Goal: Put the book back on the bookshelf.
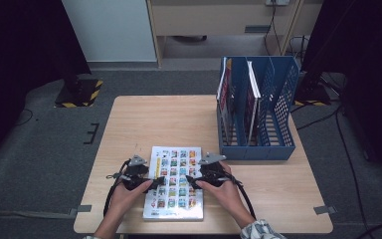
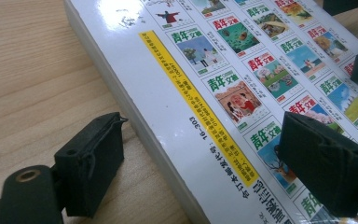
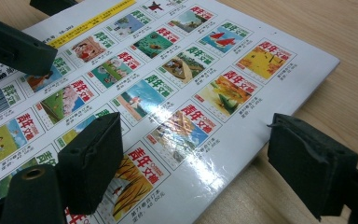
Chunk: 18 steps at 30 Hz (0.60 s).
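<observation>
Glossy paper book cover (image 2: 223,93), matt light wood-grain table (image 1: 144,124), blue perforated plastic file rack (image 1: 278,99)

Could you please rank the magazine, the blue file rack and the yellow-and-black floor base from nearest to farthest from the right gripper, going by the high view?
1. Magazine, right under the right gripper.
2. Blue file rack, behind, at the table's right.
3. Yellow-and-black floor base, far left on the floor.

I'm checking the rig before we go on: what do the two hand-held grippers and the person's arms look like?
Both are black. The left hand-held gripper and right hand-held gripper each carry a grey three-cornered plate on top and trail a black cable toward the person. In the gripper views, each has two blocky black jaws with rough-edged, foam-like pads. The right arm wears a light patterned sleeve; the left forearm is bare.
</observation>
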Each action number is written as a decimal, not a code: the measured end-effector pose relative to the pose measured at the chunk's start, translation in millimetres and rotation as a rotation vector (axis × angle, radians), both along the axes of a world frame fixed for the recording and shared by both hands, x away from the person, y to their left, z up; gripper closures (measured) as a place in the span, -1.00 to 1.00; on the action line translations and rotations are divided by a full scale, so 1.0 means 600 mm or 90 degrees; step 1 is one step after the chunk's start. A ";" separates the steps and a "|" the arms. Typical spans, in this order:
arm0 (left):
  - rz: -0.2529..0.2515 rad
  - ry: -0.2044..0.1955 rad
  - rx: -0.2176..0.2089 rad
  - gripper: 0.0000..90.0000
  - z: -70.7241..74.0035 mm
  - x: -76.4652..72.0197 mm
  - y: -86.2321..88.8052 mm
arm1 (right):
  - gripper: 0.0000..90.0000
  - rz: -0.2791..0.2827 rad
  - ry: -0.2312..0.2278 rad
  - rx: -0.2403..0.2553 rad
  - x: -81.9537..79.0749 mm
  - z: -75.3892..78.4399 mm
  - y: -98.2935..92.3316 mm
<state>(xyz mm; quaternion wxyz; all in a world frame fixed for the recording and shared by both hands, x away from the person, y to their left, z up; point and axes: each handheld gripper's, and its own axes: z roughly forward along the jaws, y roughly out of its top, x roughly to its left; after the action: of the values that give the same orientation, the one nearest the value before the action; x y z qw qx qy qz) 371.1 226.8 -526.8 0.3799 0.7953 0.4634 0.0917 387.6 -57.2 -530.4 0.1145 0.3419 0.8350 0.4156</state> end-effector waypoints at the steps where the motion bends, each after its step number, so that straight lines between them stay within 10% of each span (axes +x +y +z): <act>1: -0.002 -0.001 -0.001 -0.70 0.000 0.000 -0.002 | -0.59 -0.003 0.002 0.002 0.000 -0.001 0.000; 18: 0.044 -0.012 -0.032 -0.36 0.020 -0.003 0.000 | -0.66 -0.024 0.024 0.038 0.001 -0.010 -0.003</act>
<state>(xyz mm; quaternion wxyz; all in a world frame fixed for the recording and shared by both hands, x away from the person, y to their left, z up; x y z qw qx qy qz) 369.2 227.0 -514.9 0.4008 0.7680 0.4893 0.1008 388.2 -59.3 -536.3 0.0967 0.3686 0.8177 0.4314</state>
